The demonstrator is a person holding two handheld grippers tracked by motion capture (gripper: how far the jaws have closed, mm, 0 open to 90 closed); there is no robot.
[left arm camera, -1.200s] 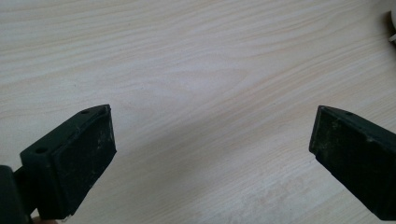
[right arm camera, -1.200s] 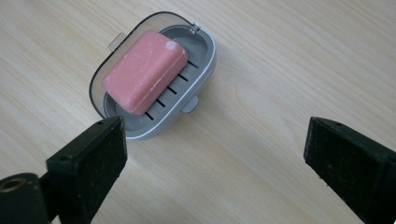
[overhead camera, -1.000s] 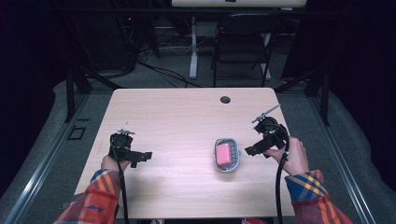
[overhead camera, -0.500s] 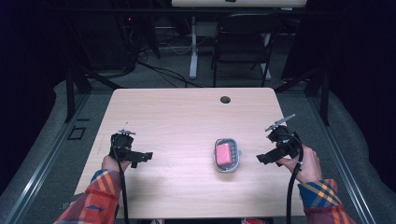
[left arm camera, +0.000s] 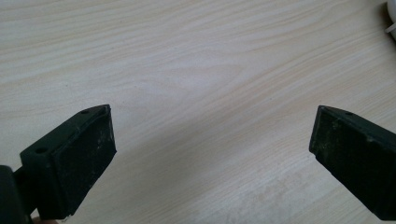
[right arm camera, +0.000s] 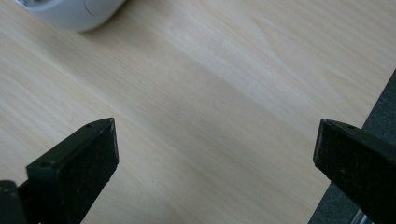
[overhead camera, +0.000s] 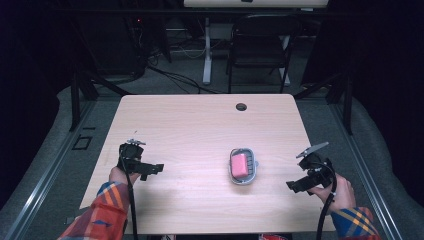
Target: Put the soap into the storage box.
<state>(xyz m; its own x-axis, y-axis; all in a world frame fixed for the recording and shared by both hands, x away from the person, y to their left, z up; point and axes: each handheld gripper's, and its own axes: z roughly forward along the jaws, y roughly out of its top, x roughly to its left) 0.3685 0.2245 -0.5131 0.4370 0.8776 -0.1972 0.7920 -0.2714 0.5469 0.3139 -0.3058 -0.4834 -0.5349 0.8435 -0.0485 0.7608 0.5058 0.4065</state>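
Pale wood was seen between the widely spread jaws of both the left gripper (overhead camera: 150,169) and the right gripper (overhead camera: 296,184), nothing being held. The pink soap (overhead camera: 239,164) was cradled in its white dish (overhead camera: 243,179), just left of the right gripper and well right of the left one.

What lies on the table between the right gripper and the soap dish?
Nothing: in the high view, bare table separates the right gripper from the soap dish.

This looks like a lab or recording studio: a bare wooden table (overhead camera: 200,130) stands among dark curtains, with loose cables (overhead camera: 175,75) on grey carpet and a folding chair (overhead camera: 259,47) at top centre.
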